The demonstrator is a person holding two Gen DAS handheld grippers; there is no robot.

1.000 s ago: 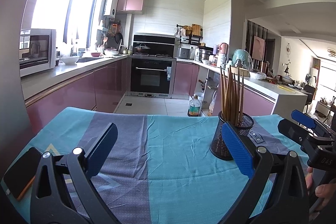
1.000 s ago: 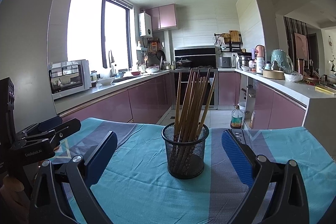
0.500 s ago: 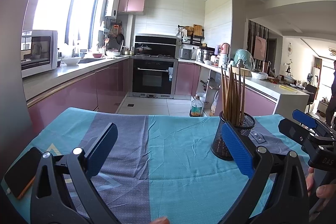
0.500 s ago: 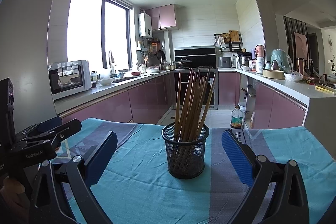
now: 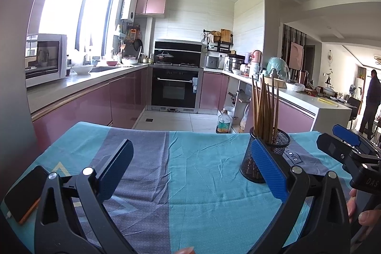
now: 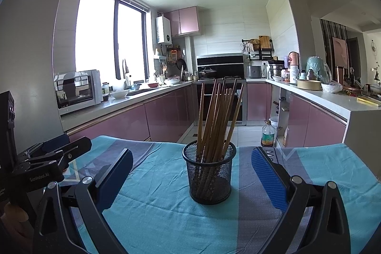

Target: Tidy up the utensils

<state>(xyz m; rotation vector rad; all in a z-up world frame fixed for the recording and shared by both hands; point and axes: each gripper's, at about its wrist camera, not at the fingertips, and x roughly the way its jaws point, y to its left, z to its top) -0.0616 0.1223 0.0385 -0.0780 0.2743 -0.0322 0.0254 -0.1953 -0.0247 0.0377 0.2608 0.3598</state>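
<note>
The left tool (image 5: 191, 173) was held low over the near edge of the table (image 5: 202, 182), its two blue fingers (image 5: 268, 170) spread wide with nothing between them. The right tool (image 6: 190, 175) was likewise spread wide and empty, its fingers flanking, but not touching, the mesh holder (image 6: 209, 173) further in. Part of a hand (image 5: 362, 208) gripped the right tool's handle at the near right corner in the left wrist view.

A phone (image 5: 22, 196) in an orange case lay flat at the near left corner of the table. The table was covered by a cloth (image 6: 154, 213) in teal and grey panels, creased in places.

The black mesh holder stood upright on the cloth, toward the right side of the table as the left wrist view showed it (centred in the right wrist view). It held a bundle of brown chopsticks (image 6: 218, 116), tips up and fanned outward, leaning against the rim. No chopsticks were seen lying loose on the cloth.

Beyond the far edge of the table, a plastic bottle (image 6: 268, 133) stood on the tiled floor. Further off were pink cabinets, a microwave (image 6: 77, 91) on the left counter, and a black oven (image 5: 175, 89) at the back wall. A person (image 5: 370, 101) stood in the far room at right.
</note>
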